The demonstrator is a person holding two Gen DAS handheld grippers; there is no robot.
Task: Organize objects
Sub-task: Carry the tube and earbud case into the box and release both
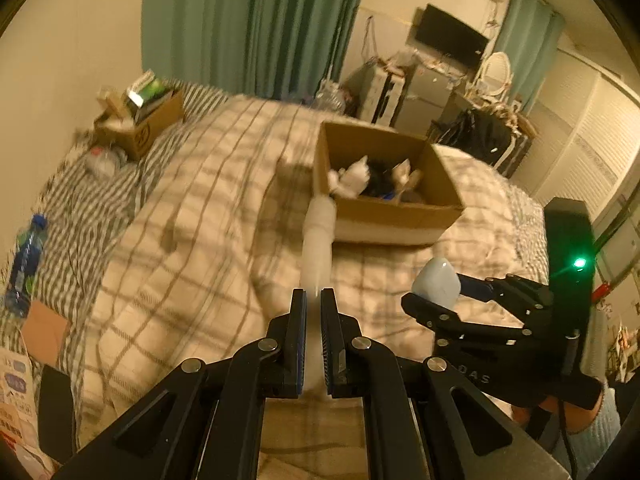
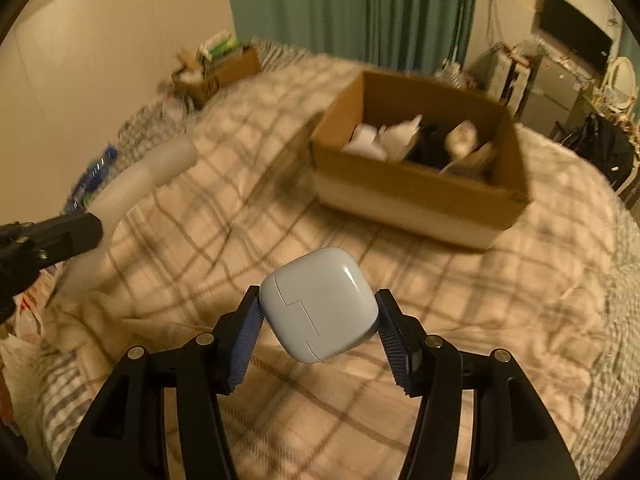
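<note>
My left gripper (image 1: 313, 294) is shut on a long white tube-shaped thing (image 1: 318, 236) that sticks out forward toward the box; the tube also shows at the left of the right wrist view (image 2: 132, 184). My right gripper (image 2: 318, 300) is shut on a pale white rounded earbud case (image 2: 320, 304), held above the bed; the case also shows in the left wrist view (image 1: 437, 283). An open cardboard box (image 2: 416, 196) with white and dark items inside sits on the plaid bedcover ahead of both grippers, also in the left wrist view (image 1: 400, 218).
A second cardboard box (image 1: 140, 128) full of items sits at the bed's far left near the wall. A blue water bottle (image 1: 24, 256) lies at the left edge. Green curtains (image 1: 256, 24), a TV (image 1: 452, 40) and cluttered furniture stand beyond the bed.
</note>
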